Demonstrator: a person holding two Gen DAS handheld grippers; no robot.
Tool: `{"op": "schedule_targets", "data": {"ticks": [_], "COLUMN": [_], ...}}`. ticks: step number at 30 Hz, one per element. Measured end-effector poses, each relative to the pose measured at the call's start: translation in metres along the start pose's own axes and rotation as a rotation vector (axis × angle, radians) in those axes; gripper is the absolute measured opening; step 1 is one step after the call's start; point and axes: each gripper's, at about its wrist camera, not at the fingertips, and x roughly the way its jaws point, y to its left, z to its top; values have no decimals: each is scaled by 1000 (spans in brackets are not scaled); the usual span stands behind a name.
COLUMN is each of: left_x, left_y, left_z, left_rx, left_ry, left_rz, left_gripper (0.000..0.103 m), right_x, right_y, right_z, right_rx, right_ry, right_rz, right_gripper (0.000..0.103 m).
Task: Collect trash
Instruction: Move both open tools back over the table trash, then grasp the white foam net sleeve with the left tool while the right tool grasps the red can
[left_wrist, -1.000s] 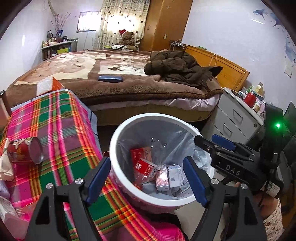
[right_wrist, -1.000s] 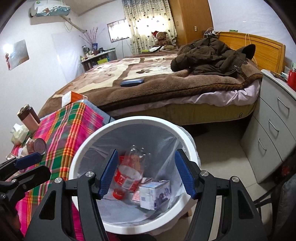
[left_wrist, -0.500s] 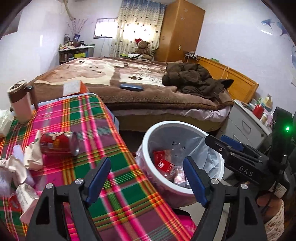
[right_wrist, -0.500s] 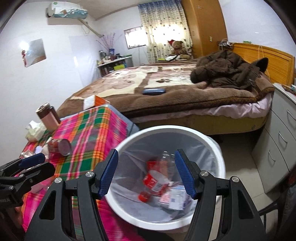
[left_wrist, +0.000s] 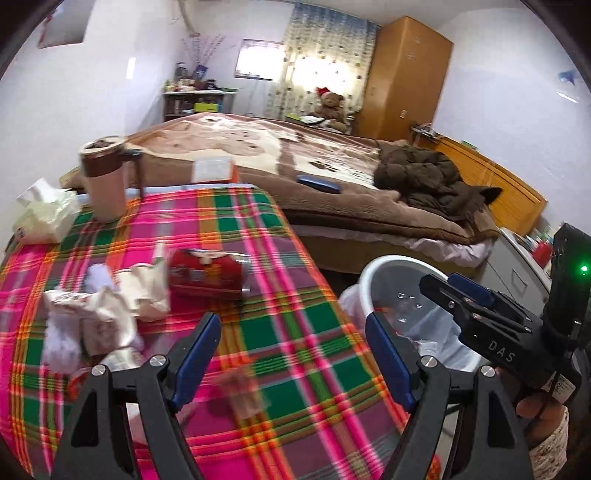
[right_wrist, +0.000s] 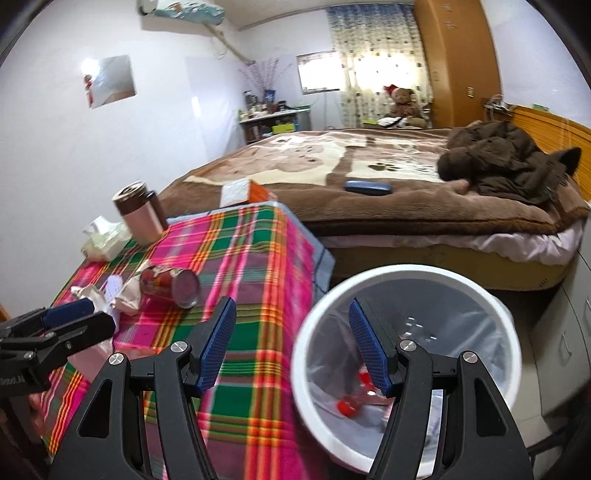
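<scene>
Lying on its side on the plaid tabletop (left_wrist: 236, 229), a red can (left_wrist: 207, 273) is resting against crumpled paper trash (left_wrist: 99, 314), with a tissue pack (left_wrist: 44, 218) and a brown-lidded tumbler (left_wrist: 105, 177) standing farther back. Beside the tabletop, a white lined trash bin (right_wrist: 406, 273) is holding a plastic bottle (right_wrist: 360, 391). Both the left gripper (left_wrist: 291, 354) and right gripper (right_wrist: 293, 343) are hovering with jaws open and empty.
</scene>
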Motion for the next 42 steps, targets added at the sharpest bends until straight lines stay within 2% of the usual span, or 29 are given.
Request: {"op": "schedule_targets", "data": {"ticks": [4, 13, 16, 18, 30, 39, 42], "left_x": [-7, -23, -26, -28, -21, -1, 3], "left_y": [28, 91, 111, 123, 174, 198, 203], "left_z": [-1, -7, -9, -12, -29, -36, -34], "left_rx": [-45, -121, -162, -179, -280, -344, -337], "left_ry": [-11, -34, -32, -25, 39, 102, 106], "left_rz": [44, 226, 232, 265, 318, 298, 316], "left_gripper": [82, 82, 82, 82, 82, 82, 82], "right_x": [10, 38, 50, 56, 94, 115, 116], "right_y": [16, 54, 69, 77, 107, 125, 128], "right_z": [3, 9, 13, 15, 24, 29, 28], "right_rx": [-46, -135, -178, -202, -283, -365, -377], "right_ry": [10, 57, 74, 81, 127, 181, 196], "right_rz": [29, 110, 133, 140, 168, 214, 225], "right_gripper": [65, 65, 65, 65, 66, 66, 66]}}
